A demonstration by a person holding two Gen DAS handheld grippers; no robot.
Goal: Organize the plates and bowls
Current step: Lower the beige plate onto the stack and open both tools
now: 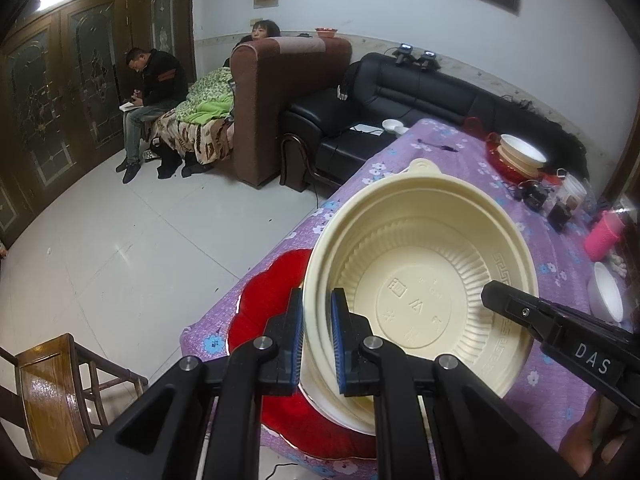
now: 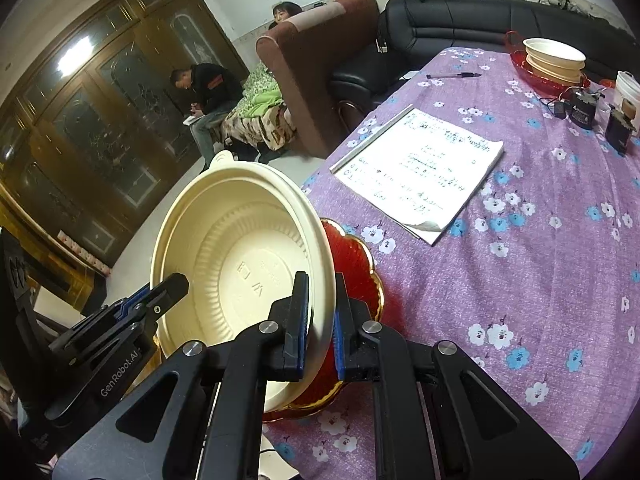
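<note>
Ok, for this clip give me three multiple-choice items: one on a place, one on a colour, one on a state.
1. Where does the notepad lie?
A. on the floor
B. on the purple tablecloth
C. on the black sofa

2. What colour is the plate under the held bowl?
A. red
B. green
C. white

3. How is that bowl held?
A. by the left gripper alone
B. it rests free, neither gripper touching
C. both the left and right gripper are shut on its rim

Key: 1 B, the pad sits flat on the flowered cloth. 2 A, a red scalloped plate shows beneath the bowl. 3 C, each wrist view shows pads pinching the rim on opposite sides.
</note>
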